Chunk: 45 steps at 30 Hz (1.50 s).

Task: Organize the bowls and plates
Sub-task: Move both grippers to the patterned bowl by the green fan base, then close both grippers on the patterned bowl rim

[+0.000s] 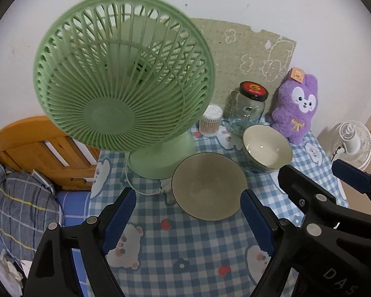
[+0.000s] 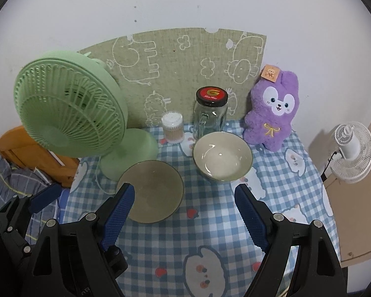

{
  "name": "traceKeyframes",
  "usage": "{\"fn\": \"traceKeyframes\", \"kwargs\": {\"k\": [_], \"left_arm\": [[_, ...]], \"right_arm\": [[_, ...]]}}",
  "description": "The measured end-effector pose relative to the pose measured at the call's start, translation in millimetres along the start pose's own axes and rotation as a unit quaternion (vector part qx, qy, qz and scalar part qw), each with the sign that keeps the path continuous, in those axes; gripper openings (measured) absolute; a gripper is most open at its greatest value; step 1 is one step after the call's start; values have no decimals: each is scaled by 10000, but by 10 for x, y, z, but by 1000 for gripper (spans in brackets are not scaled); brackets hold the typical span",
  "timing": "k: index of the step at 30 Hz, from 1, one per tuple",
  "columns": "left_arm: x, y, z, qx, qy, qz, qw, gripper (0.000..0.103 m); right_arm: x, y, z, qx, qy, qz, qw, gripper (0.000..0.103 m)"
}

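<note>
You hold both tools tilted down over the checked surface [image 2: 210,222], side by side. Your left tool [image 1: 188,217] is wide and empty, and the flat bowl [image 1: 209,185] lies just ahead between its fingers. Your right tool [image 2: 184,212] is also wide and empty. The deeper bowl [image 2: 222,158] stands near the jar [image 2: 210,113].

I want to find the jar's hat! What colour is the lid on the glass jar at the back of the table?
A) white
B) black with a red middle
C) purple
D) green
B: the glass jar between the cotton swab tub and the purple plush bunny wears a lid with a black rim and a red centre.
</note>
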<state>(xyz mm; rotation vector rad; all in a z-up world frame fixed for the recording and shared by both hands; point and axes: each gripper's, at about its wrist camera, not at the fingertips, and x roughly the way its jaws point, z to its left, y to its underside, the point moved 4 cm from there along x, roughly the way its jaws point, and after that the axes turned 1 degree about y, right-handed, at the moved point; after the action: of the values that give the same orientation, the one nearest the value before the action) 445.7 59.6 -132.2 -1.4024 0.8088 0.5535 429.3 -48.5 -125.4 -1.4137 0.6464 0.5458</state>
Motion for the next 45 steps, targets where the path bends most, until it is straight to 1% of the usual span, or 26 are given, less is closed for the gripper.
{"fn": "traceKeyframes", "kwargs": {"k": [4, 7, 10, 15, 18, 20, 22, 25, 27, 28, 29, 30, 31, 32, 33, 35, 37, 38, 40, 42, 43, 45], "left_arm": [[173, -26, 34, 40, -58, 21, 10000, 88], [285, -28, 48, 95, -48, -9, 9999, 88], [447, -18, 79, 68, 4, 85, 9999, 87], [698, 8, 139, -33, -11, 208, 9998, 86], [808, 28, 163, -46, -175, 184, 9997, 86], [894, 42, 167, -31, -160, 239, 9996, 86], [987, 63, 177, -78, -87, 318, 9994, 81], [1096, 107, 197, -119, -92, 373, 9992, 72], [1160, 137, 211, -134, -137, 415, 9990, 60], [1174, 148, 223, -173, -207, 418, 9988, 57], [1187, 155, 240, -209, -242, 405, 9987, 52], [1204, 162, 253, -234, -244, 416, 9986, 49], [1220, 170, 256, -240, -227, 439, 9985, 48], [1243, 179, 260, -271, -173, 476, 9983, 43], [1256, 180, 269, -319, -131, 491, 9982, 40], [1271, 171, 282, -414, -77, 493, 9979, 38], [1282, 167, 285, -447, -28, 513, 9977, 36], [1297, 171, 277, -444, 8, 549, 9975, 33], [1341, 192, 254, -380, 33, 619, 9974, 30], [1386, 216, 224, -310, 41, 694, 9971, 24], [1408, 221, 217, -312, 57, 711, 9970, 23], [1443, 228, 217, -375, 88, 771, 9963, 17]], "right_arm": [[175, -21, 6, -44, 72, -14, 10000, 85], [307, -16, 19, -48, 156, -106, 9998, 85], [471, -7, 25, -29, 157, -20, 9999, 85], [732, 15, 40, -44, 169, 93, 9998, 84], [865, 39, 60, -93, 180, 151, 9997, 82], [962, 61, 59, -71, 162, 210, 9996, 82], [1062, 84, 53, -36, 150, 281, 9995, 79], [1187, 128, 59, -42, 138, 398, 9991, 74], [1257, 159, 55, -36, 125, 472, 9988, 69], [1298, 178, 48, -7, 92, 511, 9987, 67], [1326, 189, 42, 31, 54, 532, 9986, 63], [1350, 198, 37, 56, 23, 557, 9984, 60], [1377, 209, 34, 70, 6, 593, 9982, 58], [1404, 221, 36, 49, 26, 619, 9981, 53], [1425, 232, 46, -10, 77, 653, 9978, 48], [1485, 275, 76, -137, 119, 763, 9969, 44], [1523, 305, 84, -126, 83, 835, 9964, 38], [1535, 311, 82, -107, 71, 847, 9963, 35], [1550, 316, 80, -85, 78, 844, 9964, 33], [1566, 321, 77, -95, 85, 845, 9963, 26], [1580, 326, 75, -106, 80, 865, 9962, 24], [1602, 338, 68, -89, 47, 892, 9960, 20]]}}
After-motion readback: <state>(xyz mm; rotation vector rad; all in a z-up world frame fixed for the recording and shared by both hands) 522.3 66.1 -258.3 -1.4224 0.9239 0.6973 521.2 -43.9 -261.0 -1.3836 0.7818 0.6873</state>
